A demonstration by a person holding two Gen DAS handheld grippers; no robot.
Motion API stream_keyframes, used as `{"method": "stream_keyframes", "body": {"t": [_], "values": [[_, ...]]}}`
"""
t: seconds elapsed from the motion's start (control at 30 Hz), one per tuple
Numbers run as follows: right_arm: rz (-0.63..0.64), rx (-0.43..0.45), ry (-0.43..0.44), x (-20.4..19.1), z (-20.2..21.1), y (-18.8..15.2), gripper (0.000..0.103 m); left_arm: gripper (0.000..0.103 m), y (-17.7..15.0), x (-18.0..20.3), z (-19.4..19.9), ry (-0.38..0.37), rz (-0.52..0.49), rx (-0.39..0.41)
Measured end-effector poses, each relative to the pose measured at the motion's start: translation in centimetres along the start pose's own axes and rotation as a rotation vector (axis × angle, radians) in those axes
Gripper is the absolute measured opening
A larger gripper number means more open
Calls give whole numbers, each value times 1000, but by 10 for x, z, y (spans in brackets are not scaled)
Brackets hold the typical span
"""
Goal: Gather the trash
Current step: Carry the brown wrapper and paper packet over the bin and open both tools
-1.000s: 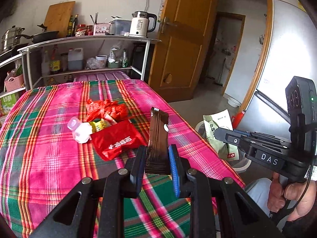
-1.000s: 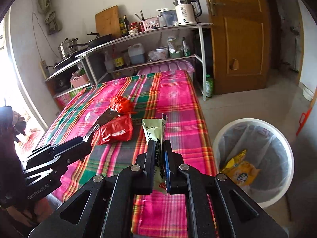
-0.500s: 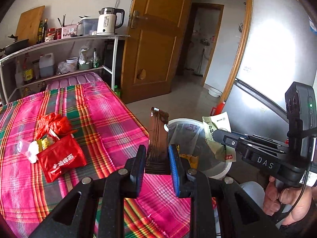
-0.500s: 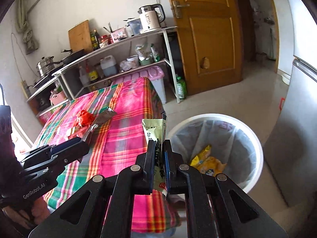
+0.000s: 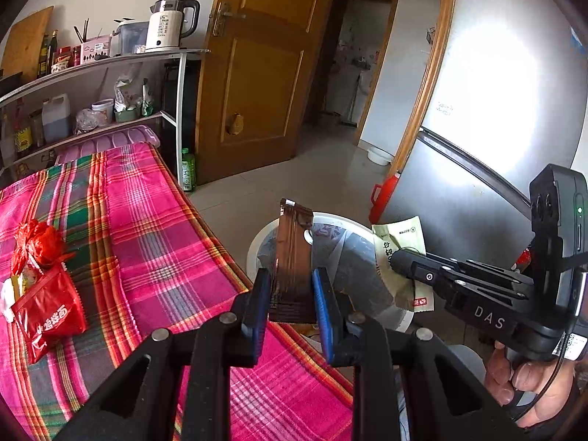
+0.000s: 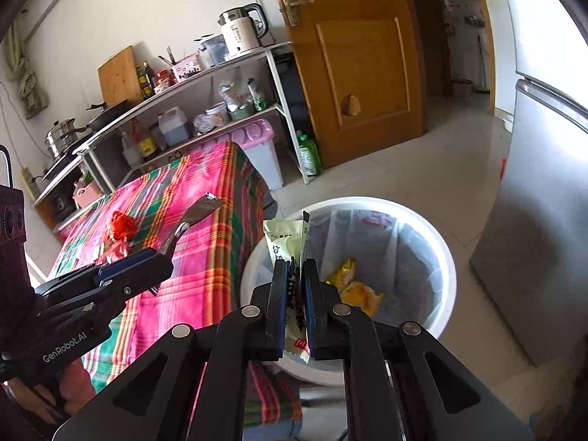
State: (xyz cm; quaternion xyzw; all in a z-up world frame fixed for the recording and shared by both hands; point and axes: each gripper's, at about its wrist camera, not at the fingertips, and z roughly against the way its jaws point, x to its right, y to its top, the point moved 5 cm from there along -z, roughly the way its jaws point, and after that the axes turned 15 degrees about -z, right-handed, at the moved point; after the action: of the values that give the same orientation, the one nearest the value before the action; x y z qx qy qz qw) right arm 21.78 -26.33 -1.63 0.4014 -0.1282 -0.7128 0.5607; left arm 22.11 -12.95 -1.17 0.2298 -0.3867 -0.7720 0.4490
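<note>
1. The surface wears a pink plaid cloth; its right edge runs just beside the white bin on the tiled floor.
2. A red packet and crumpled red wrap lie at the surface's far left.
3. Far off stand shelves with a kettle, and a wooden door; a fridge stands right of the bin, bare floor between.
4. The left claw pinches a brown wrapper by the bin's rim.
5. The right claw pinches a pale sachet at the bin's near rim; yellow trash lies inside.
</note>
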Motion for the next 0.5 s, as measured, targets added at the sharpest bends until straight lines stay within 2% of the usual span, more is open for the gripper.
{"method": "stream_keyframes", "body": {"t": [0.3, 0.5], "values": [[-50, -31, -31, 27, -17, 4, 10, 25, 2, 15, -36, -45, -14, -52], [-73, -51, -56, 40, -27, 3, 15, 25, 2, 17, -53, -55, -14, -77]]}}
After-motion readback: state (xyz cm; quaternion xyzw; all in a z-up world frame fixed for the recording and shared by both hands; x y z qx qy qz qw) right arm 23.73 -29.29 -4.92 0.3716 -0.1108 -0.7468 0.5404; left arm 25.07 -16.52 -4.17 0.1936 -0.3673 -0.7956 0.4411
